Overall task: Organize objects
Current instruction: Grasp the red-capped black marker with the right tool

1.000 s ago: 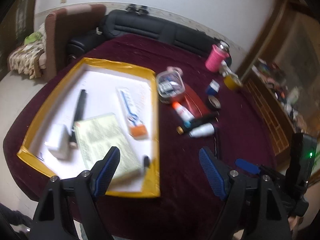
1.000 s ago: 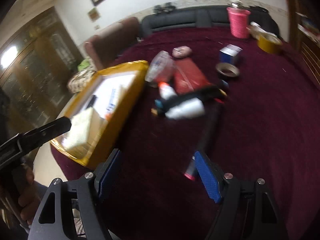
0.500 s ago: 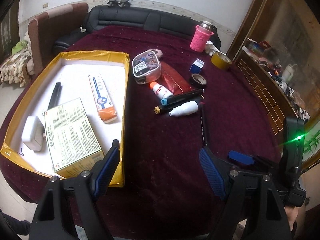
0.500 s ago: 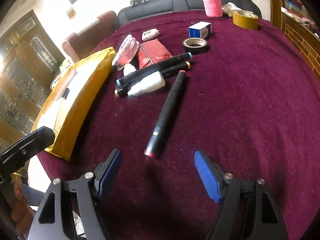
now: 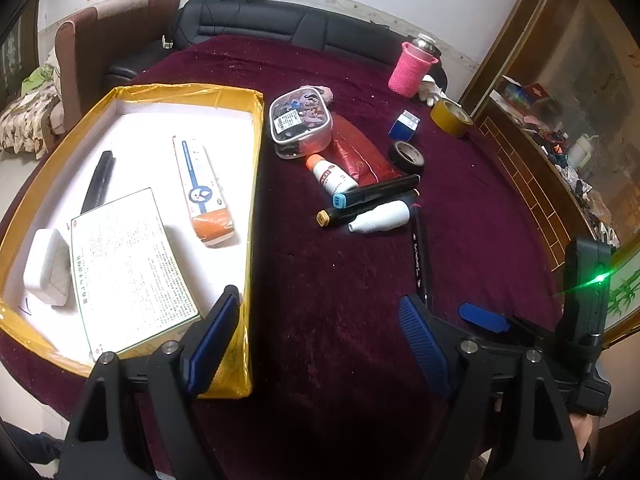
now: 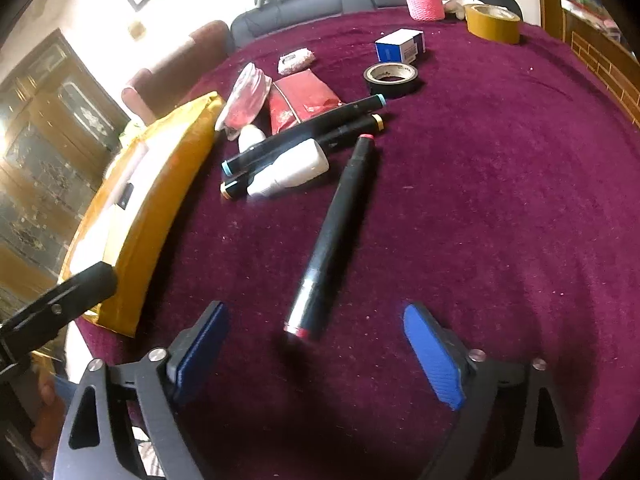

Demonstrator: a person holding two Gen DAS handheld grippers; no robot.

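Note:
A yellow-rimmed tray [image 5: 256,128] with a white floor lies on the left of the maroon table. It holds a printed leaflet [image 5: 128,268], a toothpaste box [image 5: 202,188], a black pen [image 5: 98,180] and a white charger [image 5: 48,268]. Loose items lie right of it: two black markers [image 5: 372,198], a white bottle [image 5: 380,218], a glue bottle [image 5: 330,172] and a clear pouch [image 5: 300,120]. A black marker with red ends [image 6: 336,232] lies just ahead of my right gripper [image 6: 316,344], which is open and empty. My left gripper [image 5: 320,332] is open and empty over the tray's near right corner.
A black tape roll [image 5: 407,156], a blue-and-white box [image 5: 403,126], a yellow tape roll [image 5: 452,118] and a pink-sleeved flask [image 5: 412,70] stand at the back right. A red packet [image 5: 356,152] lies under the pouch. A black sofa [image 5: 280,24] is behind the table.
My right gripper has moved forward and down toward the red-ended marker, which now lies close between its open fingers. My left gripper's view has shifted right and steadied.

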